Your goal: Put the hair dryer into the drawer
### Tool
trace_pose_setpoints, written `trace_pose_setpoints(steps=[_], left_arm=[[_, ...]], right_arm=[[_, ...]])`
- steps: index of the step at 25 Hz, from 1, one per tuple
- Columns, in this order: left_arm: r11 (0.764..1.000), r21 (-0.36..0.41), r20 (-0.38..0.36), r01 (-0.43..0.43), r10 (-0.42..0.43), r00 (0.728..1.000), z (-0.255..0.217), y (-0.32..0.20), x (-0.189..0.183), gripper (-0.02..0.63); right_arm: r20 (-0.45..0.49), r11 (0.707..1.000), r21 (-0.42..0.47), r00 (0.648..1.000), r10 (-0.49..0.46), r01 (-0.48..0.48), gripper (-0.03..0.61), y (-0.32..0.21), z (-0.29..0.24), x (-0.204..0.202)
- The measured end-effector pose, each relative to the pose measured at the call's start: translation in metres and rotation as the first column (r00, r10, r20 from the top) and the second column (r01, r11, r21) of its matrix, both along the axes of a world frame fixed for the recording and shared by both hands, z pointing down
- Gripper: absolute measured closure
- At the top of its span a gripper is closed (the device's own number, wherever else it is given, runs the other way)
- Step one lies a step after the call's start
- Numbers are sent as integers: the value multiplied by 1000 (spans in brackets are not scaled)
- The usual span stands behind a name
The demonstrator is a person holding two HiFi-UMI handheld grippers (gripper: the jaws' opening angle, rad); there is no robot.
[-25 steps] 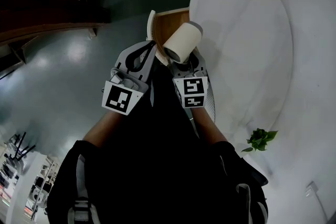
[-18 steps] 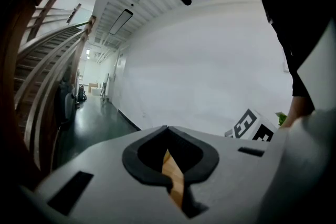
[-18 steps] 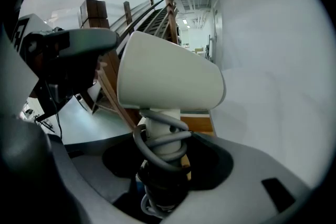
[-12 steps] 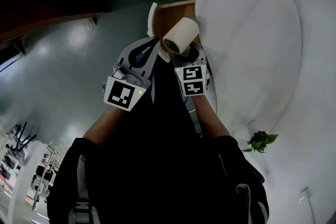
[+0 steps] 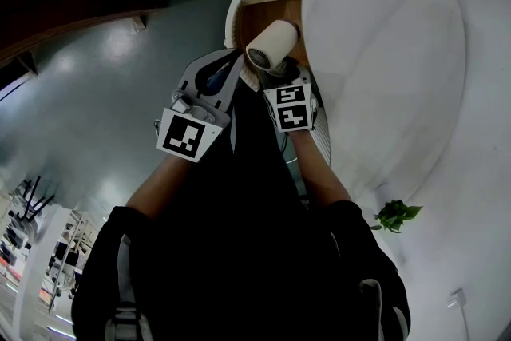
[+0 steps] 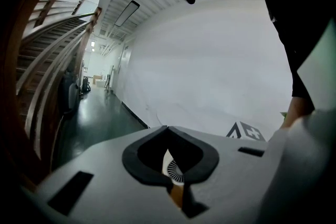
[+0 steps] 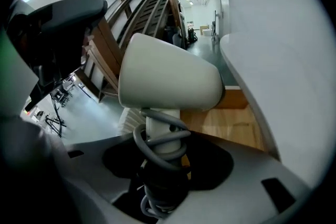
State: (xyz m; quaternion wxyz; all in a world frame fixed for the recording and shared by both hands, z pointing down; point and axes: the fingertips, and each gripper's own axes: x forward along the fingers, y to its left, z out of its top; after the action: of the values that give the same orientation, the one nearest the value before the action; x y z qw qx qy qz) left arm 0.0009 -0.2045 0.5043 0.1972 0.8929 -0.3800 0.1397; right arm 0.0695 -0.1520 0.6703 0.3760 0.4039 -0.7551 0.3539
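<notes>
In the head view my right gripper (image 5: 277,73) is shut on the handle of a cream hair dryer (image 5: 271,48). The dryer's barrel lies over the open wooden drawer (image 5: 267,10) under the round white table (image 5: 383,52). The right gripper view shows the barrel (image 7: 168,78) above a handle wrapped in grey cord (image 7: 164,147), clamped in my right gripper (image 7: 163,170), with the drawer's wooden floor (image 7: 231,123) behind. My left gripper (image 5: 233,64) sits just left of the dryer, its jaws together with nothing between them. Through the gap in my left gripper (image 6: 169,131) I glimpse the dryer's round grille (image 6: 173,168).
The white tabletop (image 7: 278,60) overhangs the drawer on the right. The drawer's pale front panel (image 5: 231,21) stands at its left end. Glossy grey floor (image 5: 96,108) spreads to the left, with a wooden stair rail (image 7: 142,2) beyond. A small green plant (image 5: 395,213) sits lower right.
Both grippers have sunk toward the drawer. The hair dryer has tipped further over, and its barrel now lies across the drawer opening, closer to the table edge.
</notes>
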Motion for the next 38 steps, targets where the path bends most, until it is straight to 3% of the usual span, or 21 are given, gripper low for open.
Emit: trace_pose_setpoints(steps=[9,18,32,38], left_arm=[[998,-63,2,-1,1,1000,26,0,6,606],[997,-58,25,-49,50,998,51,-1,11,606],[996,-78,10,-46,47,999,54,0,7,606],[994,-96,21,-50,52,998,61,1,5,606]], right_arm=[[-9,992,-127,1000,8,-9,336,-1,27,0],[-67,974,-225,998,-2,-14,336,-1,43,2],[-127,922,-388,989,-70,15,333,1,69,-2],[-126,865,-501,985,-120,41,331,9,75,-4]])
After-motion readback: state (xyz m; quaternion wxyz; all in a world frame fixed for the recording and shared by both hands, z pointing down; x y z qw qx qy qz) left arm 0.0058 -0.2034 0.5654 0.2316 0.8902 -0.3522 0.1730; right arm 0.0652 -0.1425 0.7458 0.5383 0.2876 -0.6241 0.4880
